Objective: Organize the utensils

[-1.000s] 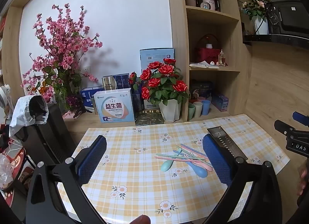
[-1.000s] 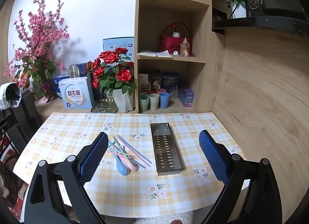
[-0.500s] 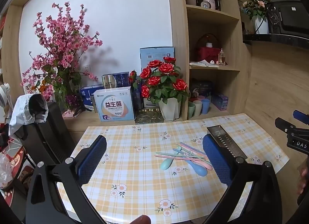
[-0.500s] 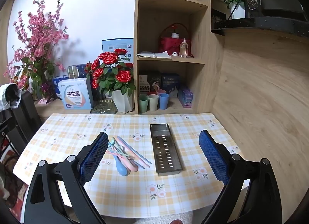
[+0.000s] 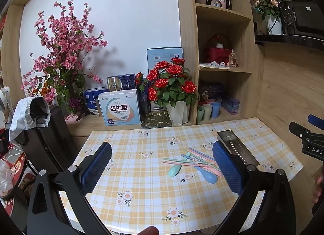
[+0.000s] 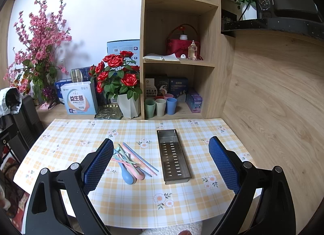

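Both my grippers sit spread wide, holding nothing, above the near edge of the checked table (image 6: 182, 210). In the right wrist view, the right gripper (image 6: 161, 166) frames the steel tray (image 6: 173, 157) at centre; the pile of pastel spoons and chopsticks (image 6: 131, 162) lies just left of the tray, apart from it, by my left blue pad. In the left wrist view, the left gripper (image 5: 162, 169) has the pile (image 5: 192, 164) centre-right near its right pad, with the tray (image 5: 238, 147) behind that pad.

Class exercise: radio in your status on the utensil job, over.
Left gripper and right gripper open, empty. Spoons and chopsticks piled beside empty steel tray. Nothing in the way.
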`<state>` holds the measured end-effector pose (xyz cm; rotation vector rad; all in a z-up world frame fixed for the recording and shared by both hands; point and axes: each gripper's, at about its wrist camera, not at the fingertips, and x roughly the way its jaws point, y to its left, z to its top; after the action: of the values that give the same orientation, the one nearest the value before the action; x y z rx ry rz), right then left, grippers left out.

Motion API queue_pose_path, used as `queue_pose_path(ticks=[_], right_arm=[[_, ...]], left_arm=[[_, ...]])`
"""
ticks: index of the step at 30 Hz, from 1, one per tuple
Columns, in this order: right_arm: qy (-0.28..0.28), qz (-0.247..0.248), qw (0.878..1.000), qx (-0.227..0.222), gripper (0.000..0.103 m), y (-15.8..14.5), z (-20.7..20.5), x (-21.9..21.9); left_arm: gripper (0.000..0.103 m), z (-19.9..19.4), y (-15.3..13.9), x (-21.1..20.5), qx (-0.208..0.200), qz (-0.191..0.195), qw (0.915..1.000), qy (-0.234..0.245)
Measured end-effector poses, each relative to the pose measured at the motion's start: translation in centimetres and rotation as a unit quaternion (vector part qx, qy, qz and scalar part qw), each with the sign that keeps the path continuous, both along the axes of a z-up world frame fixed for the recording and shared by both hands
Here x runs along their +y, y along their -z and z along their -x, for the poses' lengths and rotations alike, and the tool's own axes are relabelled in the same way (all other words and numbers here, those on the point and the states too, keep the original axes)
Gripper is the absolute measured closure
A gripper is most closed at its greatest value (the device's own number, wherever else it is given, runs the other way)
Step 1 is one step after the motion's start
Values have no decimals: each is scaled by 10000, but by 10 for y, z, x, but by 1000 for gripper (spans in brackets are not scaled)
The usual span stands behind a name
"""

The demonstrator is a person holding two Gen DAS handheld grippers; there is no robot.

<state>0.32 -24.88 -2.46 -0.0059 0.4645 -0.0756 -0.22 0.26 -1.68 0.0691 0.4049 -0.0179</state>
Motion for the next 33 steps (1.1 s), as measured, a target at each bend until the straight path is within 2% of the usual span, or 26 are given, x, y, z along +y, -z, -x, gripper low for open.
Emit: queue_pose_path(ticks=[33], right_arm=[[28,10,10000,-15,11,-3,3,-1]], left_arm=[[5,1,1,1,16,35,10000,-2]])
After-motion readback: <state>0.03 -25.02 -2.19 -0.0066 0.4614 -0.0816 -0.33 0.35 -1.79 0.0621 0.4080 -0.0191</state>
